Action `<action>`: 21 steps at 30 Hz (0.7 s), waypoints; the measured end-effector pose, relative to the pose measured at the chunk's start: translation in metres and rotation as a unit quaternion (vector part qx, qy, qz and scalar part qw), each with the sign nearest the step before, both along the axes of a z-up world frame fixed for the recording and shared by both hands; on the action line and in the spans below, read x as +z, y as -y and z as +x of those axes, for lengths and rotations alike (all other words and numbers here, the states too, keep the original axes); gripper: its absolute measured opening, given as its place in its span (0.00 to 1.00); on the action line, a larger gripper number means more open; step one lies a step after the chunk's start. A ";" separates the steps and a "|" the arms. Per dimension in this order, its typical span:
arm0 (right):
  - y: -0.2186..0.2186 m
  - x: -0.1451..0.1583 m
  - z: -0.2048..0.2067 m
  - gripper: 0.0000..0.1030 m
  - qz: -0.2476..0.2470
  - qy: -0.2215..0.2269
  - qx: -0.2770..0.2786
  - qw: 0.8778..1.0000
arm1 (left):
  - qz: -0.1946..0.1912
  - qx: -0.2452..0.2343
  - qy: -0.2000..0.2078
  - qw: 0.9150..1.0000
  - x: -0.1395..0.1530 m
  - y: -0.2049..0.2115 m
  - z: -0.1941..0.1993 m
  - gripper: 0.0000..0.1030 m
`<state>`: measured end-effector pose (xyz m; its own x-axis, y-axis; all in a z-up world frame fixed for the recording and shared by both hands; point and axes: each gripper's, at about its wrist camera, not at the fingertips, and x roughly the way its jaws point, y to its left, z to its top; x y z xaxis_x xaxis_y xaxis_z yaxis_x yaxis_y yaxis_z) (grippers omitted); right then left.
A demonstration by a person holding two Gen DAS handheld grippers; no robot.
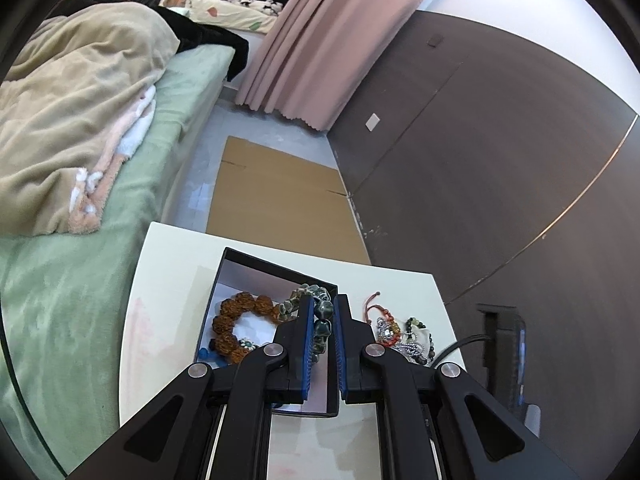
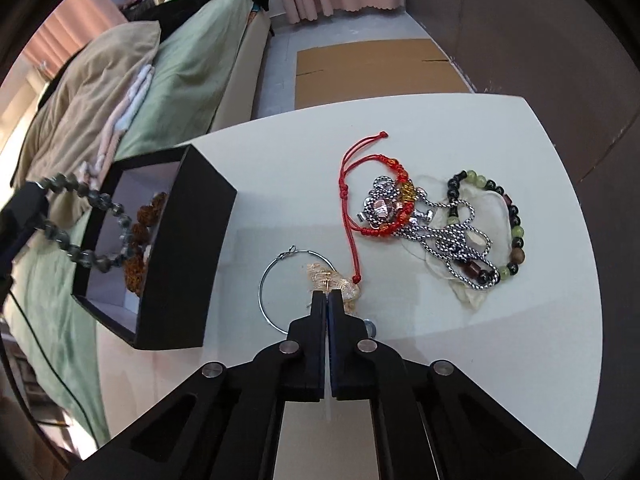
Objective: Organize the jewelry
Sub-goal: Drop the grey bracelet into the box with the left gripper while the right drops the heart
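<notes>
My left gripper (image 1: pixel 322 300) is shut on a green stone bead bracelet (image 1: pixel 324 320) and holds it over the open black box (image 1: pixel 276 266). A brown seed bracelet (image 1: pixel 240 304) lies inside that box. In the right wrist view the green bracelet (image 2: pixel 80 216) hangs in a loop above the black box (image 2: pixel 188 240). My right gripper (image 2: pixel 328 294) points down at the white table (image 2: pixel 440 120), its jaws closed on the gold ornament (image 2: pixel 326 276) of a thin silver hoop (image 2: pixel 276 264). Beyond it lie a red cord bracelet (image 2: pixel 384 216), a silver chain (image 2: pixel 460 240) and a green-and-black bead bracelet (image 2: pixel 516 232).
A bed with a green sheet (image 1: pixel 80 300) and beige blanket (image 1: pixel 80 100) borders the table's left side. Flat cardboard (image 1: pixel 276 196) lies on the floor beyond, next to pink curtains (image 1: pixel 320 40) and dark cabinet doors (image 1: pixel 500 160). A small metal ring (image 2: pixel 370 326) sits beside my right fingers.
</notes>
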<state>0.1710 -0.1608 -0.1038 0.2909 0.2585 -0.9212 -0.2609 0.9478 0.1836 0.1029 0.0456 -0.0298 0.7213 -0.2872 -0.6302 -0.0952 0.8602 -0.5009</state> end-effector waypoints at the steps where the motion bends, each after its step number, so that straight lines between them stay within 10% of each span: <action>1: 0.003 0.002 -0.001 0.03 0.008 0.002 -0.002 1.000 | -0.001 -0.001 0.000 1.000 -0.001 0.000 0.001 0.09; 9: 0.029 0.036 -0.011 0.03 0.085 0.029 -0.016 0.996 | -0.013 0.006 -0.023 1.000 -0.006 -0.002 0.008 0.16; 14: 0.033 0.051 -0.016 0.03 0.119 0.042 -0.010 0.992 | -0.008 0.025 -0.017 1.000 -0.005 -0.003 0.005 0.79; 21: 0.022 0.065 -0.014 0.03 0.196 0.051 -0.001 0.979 | -0.019 0.037 -0.026 0.999 -0.007 -0.011 0.005 0.79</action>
